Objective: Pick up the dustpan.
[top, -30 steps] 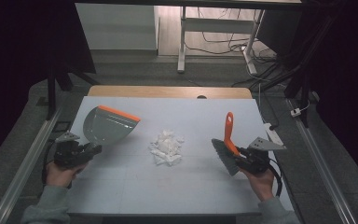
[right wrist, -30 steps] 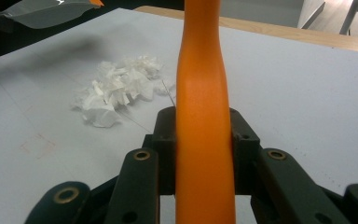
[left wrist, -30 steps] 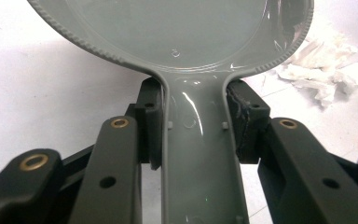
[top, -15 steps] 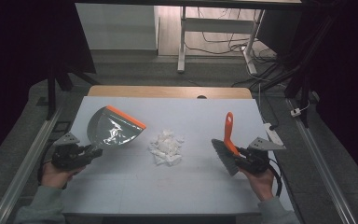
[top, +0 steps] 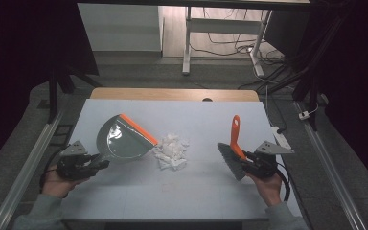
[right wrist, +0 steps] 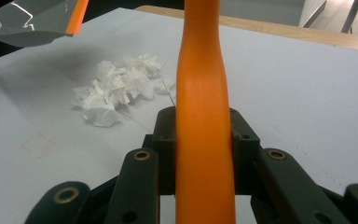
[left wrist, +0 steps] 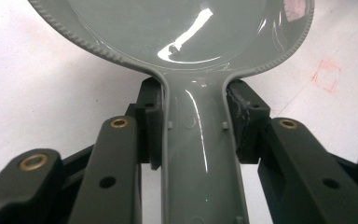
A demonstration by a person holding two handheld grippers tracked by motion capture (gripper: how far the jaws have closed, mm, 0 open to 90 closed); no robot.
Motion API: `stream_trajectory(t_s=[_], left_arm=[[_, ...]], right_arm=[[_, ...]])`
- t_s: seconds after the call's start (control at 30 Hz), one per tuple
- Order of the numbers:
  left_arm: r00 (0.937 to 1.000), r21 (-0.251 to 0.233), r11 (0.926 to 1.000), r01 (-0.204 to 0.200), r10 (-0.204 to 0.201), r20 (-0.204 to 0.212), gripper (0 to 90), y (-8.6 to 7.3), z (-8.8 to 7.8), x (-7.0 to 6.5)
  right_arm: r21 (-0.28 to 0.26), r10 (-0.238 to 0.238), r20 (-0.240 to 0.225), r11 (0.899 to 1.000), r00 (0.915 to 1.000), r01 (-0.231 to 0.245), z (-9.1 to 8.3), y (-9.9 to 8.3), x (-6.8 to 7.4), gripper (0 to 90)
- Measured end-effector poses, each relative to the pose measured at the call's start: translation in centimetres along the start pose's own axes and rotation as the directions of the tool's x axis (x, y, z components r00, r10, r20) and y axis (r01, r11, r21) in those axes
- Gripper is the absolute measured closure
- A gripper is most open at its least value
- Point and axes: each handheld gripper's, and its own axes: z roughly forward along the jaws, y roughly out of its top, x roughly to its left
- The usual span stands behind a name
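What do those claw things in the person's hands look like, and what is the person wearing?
Both are black. The left gripper and the right gripper each carry a grey three-cornered plate on top and trail a black cable. Up close, the left gripper's arms have brass-coloured rivets and round holes. The sleeves look grey-green.

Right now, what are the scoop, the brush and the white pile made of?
The dustpan looks like glossy grey plastic: it throws bright reflections and has a moulded ribbed rim. Its orange lip may be rubber. The brush handle looks like smooth orange plastic. The white pile seems crumpled tissue or paper, with soft, torn folds.
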Motion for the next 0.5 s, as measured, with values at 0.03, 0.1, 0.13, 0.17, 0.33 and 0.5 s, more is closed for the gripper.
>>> stream_trajectory(t_s=[0.03, 0.1, 0.13, 0.17, 0.33, 0.5], left_arm=[[1.0, 0.001, 1.0, 0.0, 0.0, 0.003, 61.3, -0.02, 0.0, -0.04], [1.0, 0.001, 1.0, -0.005, 0.005, 0.009, 61.3, -0.1, -0.03, -0.14], [0.9999, 0.002, 1.0, -0.008, 0.008, 0.012, 61.3, -0.14, -0.05, -0.2], [0.9998, 0.003, 0.9999, -0.013, 0.012, 0.017, 61.3, -0.18, -0.06, -0.26], [0.9999, 0.036, 0.9993, -0.006, 0.006, 0.008, 61.3, -0.31, 0.1, -0.54], [0.9995, 0.039, 0.9991, -0.018, 0.017, 0.028, 61.2, -0.69, 0.08, -0.68]], right_arm=[[-0.002, 0.001, -0.001, 1.0, 1.0, -0.001, -0.01, 0.02, 0.0, 69.8], [-0.006, 0.002, -0.004, 1.0, 1.0, -0.002, -0.04, 0.05, -0.03, 69.8], [-0.007, 0.002, -0.003, 1.0, 1.0, -0.002, -0.06, 0.06, -0.05, 69.8], [-0.007, 0.003, -0.002, 1.0, 1.0, -0.003, -0.08, 0.06, -0.05, 69.8], [-0.006, -0.001, -0.002, 1.0, 1.0, 0.001, -0.08, 0.1, -0.03, 69.8], [-0.004, 0.002, -0.007, 1.0, 1.0, -0.002, 0.01, 0.16, 0.08, 69.8]])
